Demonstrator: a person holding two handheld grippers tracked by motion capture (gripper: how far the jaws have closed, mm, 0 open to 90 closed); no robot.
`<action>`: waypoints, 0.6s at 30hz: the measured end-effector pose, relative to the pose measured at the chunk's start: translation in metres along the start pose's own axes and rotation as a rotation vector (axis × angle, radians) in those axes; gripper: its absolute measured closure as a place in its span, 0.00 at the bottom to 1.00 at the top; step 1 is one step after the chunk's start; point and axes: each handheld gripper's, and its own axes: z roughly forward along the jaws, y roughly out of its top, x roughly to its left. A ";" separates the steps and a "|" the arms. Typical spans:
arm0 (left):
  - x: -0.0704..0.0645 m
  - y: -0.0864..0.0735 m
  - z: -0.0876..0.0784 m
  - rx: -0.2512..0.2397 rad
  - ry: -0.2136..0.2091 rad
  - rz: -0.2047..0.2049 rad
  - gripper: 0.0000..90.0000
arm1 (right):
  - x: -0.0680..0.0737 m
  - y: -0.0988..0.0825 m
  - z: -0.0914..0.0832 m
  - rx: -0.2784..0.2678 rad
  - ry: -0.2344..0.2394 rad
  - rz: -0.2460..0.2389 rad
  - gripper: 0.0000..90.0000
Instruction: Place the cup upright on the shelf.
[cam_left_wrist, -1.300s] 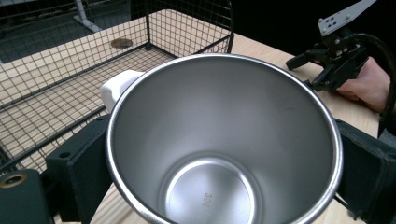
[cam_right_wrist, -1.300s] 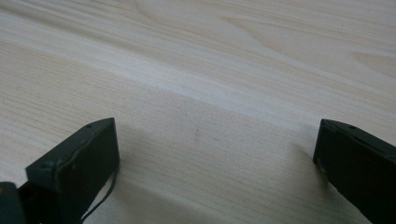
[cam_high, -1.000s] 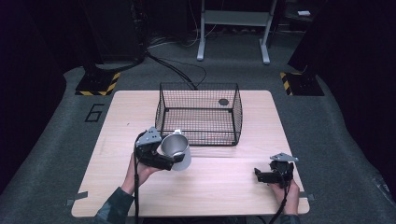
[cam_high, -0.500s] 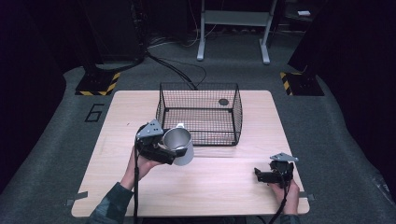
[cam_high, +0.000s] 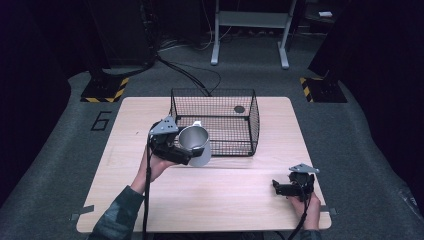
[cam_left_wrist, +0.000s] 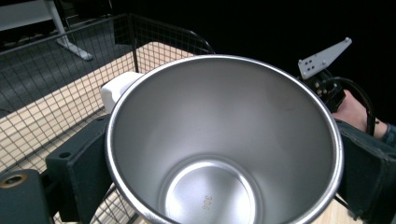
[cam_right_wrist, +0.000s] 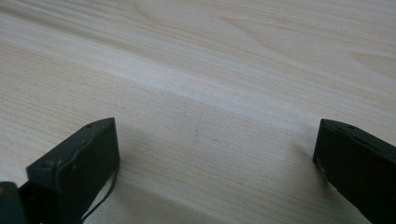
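The left tongs (cam_high: 186, 150) clamped a steel cup (cam_high: 196, 145), held just before the wire basket (cam_high: 235, 142). The right tongs (cam_high: 280, 188) rested agape on the desk (cam_high: 225, 195), well apart.

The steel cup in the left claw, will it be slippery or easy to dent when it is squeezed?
The steel cup looks rigid, so it probably will not dent in the left claw. Its polished wall seems smooth, so it may slip between the flat jaws. It narrows toward the bottom, so it could slide out if squeezed hard.
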 end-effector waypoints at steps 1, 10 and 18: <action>0.001 0.004 0.002 -0.001 -0.001 0.001 0.08 | 0.000 0.000 0.000 0.000 0.000 0.000 0.00; 0.006 0.022 0.010 -0.004 -0.006 0.018 0.08 | 0.000 0.000 0.000 0.000 0.000 -0.001 0.00; 0.012 0.038 0.017 -0.008 0.006 0.040 0.08 | 0.000 0.000 0.000 0.000 0.000 0.000 0.00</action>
